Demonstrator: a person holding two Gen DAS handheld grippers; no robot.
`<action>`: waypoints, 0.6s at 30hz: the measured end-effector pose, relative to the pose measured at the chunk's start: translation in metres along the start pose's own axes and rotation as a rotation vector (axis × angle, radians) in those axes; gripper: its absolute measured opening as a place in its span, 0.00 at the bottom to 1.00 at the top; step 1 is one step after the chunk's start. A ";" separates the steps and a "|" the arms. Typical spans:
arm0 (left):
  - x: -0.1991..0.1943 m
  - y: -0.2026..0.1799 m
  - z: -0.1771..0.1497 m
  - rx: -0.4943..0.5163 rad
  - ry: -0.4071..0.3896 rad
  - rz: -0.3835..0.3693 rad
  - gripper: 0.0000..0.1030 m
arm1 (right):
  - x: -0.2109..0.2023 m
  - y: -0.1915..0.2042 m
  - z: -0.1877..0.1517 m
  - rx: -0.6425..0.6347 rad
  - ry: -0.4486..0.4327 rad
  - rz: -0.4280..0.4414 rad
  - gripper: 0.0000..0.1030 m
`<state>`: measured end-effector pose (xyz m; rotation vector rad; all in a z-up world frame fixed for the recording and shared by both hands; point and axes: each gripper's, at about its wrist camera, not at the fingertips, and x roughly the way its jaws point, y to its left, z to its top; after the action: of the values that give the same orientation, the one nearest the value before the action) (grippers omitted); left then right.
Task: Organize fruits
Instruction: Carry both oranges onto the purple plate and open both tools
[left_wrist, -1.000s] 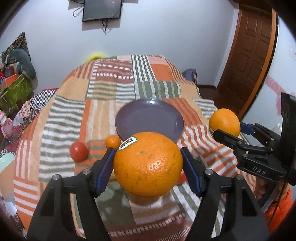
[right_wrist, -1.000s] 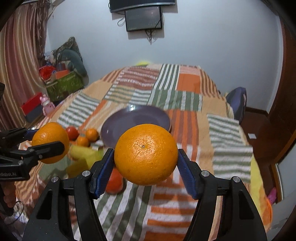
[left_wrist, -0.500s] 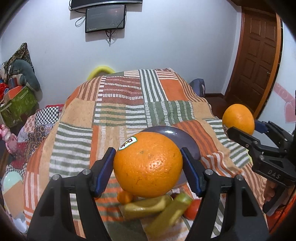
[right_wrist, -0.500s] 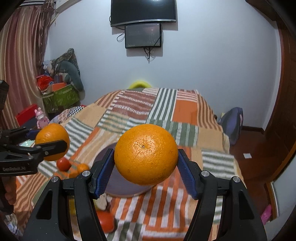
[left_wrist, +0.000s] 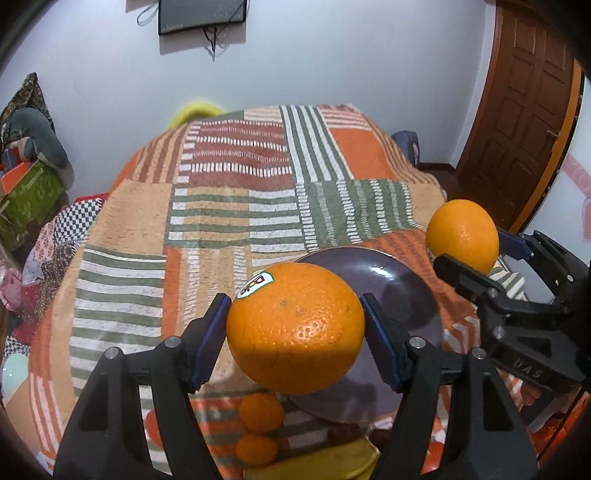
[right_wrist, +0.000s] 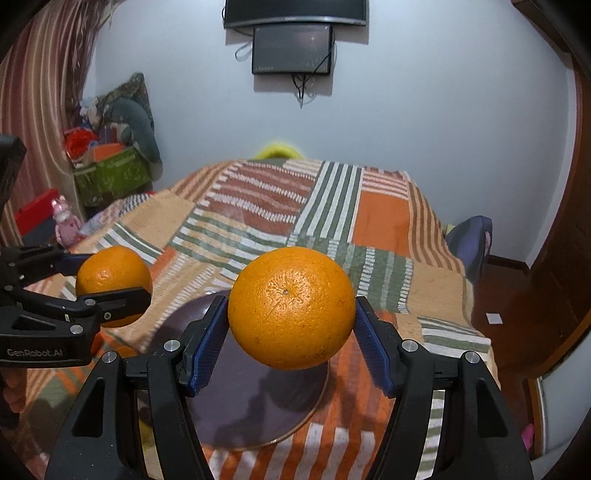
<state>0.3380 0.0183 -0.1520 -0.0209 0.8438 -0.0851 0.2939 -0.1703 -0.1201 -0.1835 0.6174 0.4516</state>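
- Two oranges are up in the air, one per gripper. The stickered orange (left_wrist: 295, 326) sits clenched between the blue pads of the left gripper (left_wrist: 295, 332); the plain orange (right_wrist: 291, 308) is squeezed the same way in the right gripper (right_wrist: 291, 325).
- Each is pinched across its widest part, which I'd guess is to keep a round, smooth fruit from rolling out of the jaws.
- Both hang over or just beside the plate (left_wrist: 410, 291), a dark purple one lying bare on the bed. In the left view the stickered orange covers the plate's 9 o'clock edge, and the other orange floats past its 2 o'clock rim.
- My read is that the plate is where the fruit is being gathered, and the two oranges are poised above it, ready to be lowered in.
- Below the left gripper, at about 7 o'clock of the plate, two small tangerines (left_wrist: 260, 411) and a banana (left_wrist: 325, 461) lie on the striped blanket (left_wrist: 229, 206), not yet sorted.
- With both grippers close over one plate, they'd likely need to go down one at a time, or set apart, so the jaws don't knock together.
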 end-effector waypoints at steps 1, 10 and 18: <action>0.006 0.001 0.001 -0.003 0.008 0.001 0.68 | 0.005 -0.001 -0.001 -0.003 0.013 0.001 0.62; 0.063 0.007 0.005 -0.009 0.107 -0.029 0.68 | 0.055 -0.003 -0.010 -0.047 0.155 0.044 0.62; 0.092 0.003 -0.002 -0.005 0.177 -0.038 0.68 | 0.080 -0.008 -0.021 -0.037 0.239 0.071 0.62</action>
<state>0.3977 0.0140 -0.2221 -0.0349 1.0211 -0.1221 0.3451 -0.1555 -0.1844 -0.2534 0.8522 0.5142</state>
